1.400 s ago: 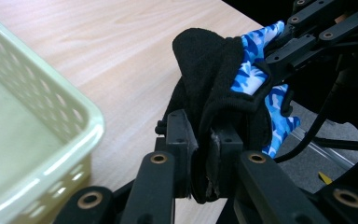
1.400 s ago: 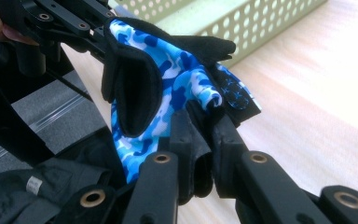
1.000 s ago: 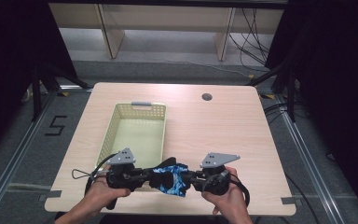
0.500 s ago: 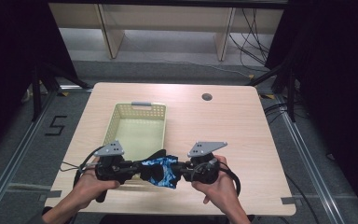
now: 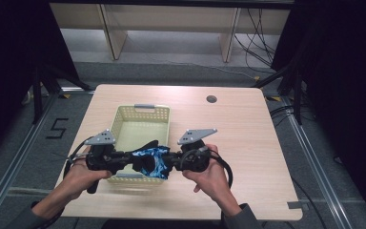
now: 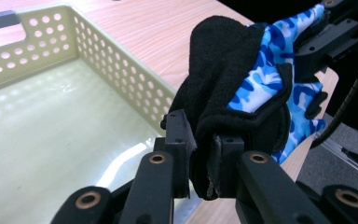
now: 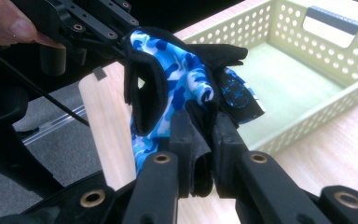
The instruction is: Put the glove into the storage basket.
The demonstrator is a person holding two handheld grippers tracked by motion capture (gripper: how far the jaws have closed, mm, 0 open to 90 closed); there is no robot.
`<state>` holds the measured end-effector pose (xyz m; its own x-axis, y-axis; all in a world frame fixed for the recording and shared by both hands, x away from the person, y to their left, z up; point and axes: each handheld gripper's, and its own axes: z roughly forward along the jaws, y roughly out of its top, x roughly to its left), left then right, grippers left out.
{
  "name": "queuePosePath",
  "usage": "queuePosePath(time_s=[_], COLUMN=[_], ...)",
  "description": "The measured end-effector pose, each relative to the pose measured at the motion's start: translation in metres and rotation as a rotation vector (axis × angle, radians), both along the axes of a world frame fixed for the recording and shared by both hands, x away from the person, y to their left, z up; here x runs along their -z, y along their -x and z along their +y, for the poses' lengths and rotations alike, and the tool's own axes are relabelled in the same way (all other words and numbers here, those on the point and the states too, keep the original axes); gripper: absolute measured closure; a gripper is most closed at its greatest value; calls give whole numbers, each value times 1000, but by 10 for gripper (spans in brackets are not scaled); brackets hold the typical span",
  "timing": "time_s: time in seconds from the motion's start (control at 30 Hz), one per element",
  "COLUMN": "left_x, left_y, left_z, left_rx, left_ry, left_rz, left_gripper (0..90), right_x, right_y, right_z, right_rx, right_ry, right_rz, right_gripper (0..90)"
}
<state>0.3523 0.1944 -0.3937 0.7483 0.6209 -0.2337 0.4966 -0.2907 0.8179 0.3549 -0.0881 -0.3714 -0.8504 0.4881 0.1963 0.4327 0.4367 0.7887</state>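
— What did the left gripper [image 6: 204,161] have between its jaws?
— Black cloth of the blue camouflage glove [image 6: 261,88], pinched tight.
— And the right gripper [image 7: 204,154]?
— Clamped on the glove's other end, so it hung stretched between both pairs of fingertips.
— What lay beyond them?
— The pale green basket [image 5: 119,123], its near rim under the glove, on the wooden table [image 5: 248,138].

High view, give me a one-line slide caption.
Two hand-held grippers hold a blue camouflage glove over the near rim of a pale green basket.
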Motion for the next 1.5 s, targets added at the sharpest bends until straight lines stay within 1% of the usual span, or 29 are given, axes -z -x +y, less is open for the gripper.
queuePosePath(time_s=[0.03, 0.07, 0.1, 0.13, 0.23, 0.33, 0.53, 0.73, 0.77, 0.8, 0.83, 0.87, 0.9, 0.93, 0.97, 1.0, 1.03, 1.1, 1.13, 1.17, 1.2, 1.23, 1.27, 1.3, 1.33, 1.4, 1.43, 1.47, 1.5], left_x=[0, 1, 1, 2, 4, 7, 13, 22, 24, 26, 29, 29, 31, 32, 34, 37, 38, 40, 43, 43, 45, 47, 48, 50, 51, 56, 56, 57, 57], left_y=[-5, -6, -6, -10, -13, -20, -27, -34, -35, -36, -38, -38, -39, -40, -41, -44, -45, -45, -45, -45, -45, -45, -45, -45, -46, -47, -47, -48, -48], left_z=[5, 7, 7, 11, 15, 23, 33, 40, 42, 42, 44, 44, 44, 45, 45, 47, 48, 47, 46, 46, 46, 46, 46, 46, 47, 46, 46, 46, 45], left_rx=[4, -15, -15, -20, -30, -43, -57, -75, -69, -83, -86, -86, -83, -86, -87, -69, -61, -65, -68, -58, -61, -56, -53, -61, -56, -67, -55, -38, -36], left_ry=[-5, -10, -10, -22, -26, -45, -59, -74, -89, -92, -109, -109, -110, -124, -127, -163, -178, -185, -193, -208, -218, -219, -229, -222, -231, -230, -245, -268, -280], left_rz=[21, 19, 19, 19, 21, 41, 58, 90, 99, 96, 111, 111, 122, 126, 128, 132, 136, 139, 141, 144, 133, 134, 143, 145, 156, 168, 181, 170, 166], left_gripper=[795, 795, 795, 796, 796, 795, 795, 794, 794, 793, 793, 792, 790, 790, 789, 784, 784, 784, 783, 781, 778, 777, 777, 776, 769, 762, 751, 744, 705], right_x=[0, 0, 0, 1, 3, 7, 12, 23, 25, 28, 32, 32, 39, 39, 40, 44, 46, 48, 51, 54, 59, 62, 62, 64, 68, 70, 71, 73, 75], right_y=[-2, -5, -5, -11, -15, -25, -33, -45, -46, -48, -50, -50, -52, -52, -54, -56, -58, -59, -59, -60, -60, -61, -61, -61, -60, -61, -61, -61, -62], right_z=[2, 5, 5, 11, 17, 28, 43, 56, 57, 59, 63, 63, 68, 68, 69, 72, 73, 74, 76, 77, 80, 81, 81, 83, 86, 87, 89, 90, 92], right_rx=[8, -1, -1, -11, -4, -12, -18, -15, -7, -10, -4, -4, 7, 7, 1, 6, 5, 1, 8, 7, 11, 2, 2, 8, 14, 17, 20, 19, 27], right_ry=[-5, -4, -4, 4, 12, 32, 59, 82, 82, 85, 95, 95, 84, 84, 107, 119, 126, 130, 138, 152, 169, 177, 177, 184, 202, 212, 223, 231, 247], right_rz=[7, 2, 2, 10, 21, 26, 43, 71, 79, 82, 102, 102, 112, 112, 119, 123, 128, 128, 140, 144, 155, 153, 153, 164, 183, 185, 188, 198, 209], right_gripper=[817, 817, 817, 818, 818, 818, 818, 818, 818, 818, 818, 818, 818, 818, 818, 818, 818, 818, 818, 818, 818, 818, 818, 818, 818, 818, 818, 818, 818])
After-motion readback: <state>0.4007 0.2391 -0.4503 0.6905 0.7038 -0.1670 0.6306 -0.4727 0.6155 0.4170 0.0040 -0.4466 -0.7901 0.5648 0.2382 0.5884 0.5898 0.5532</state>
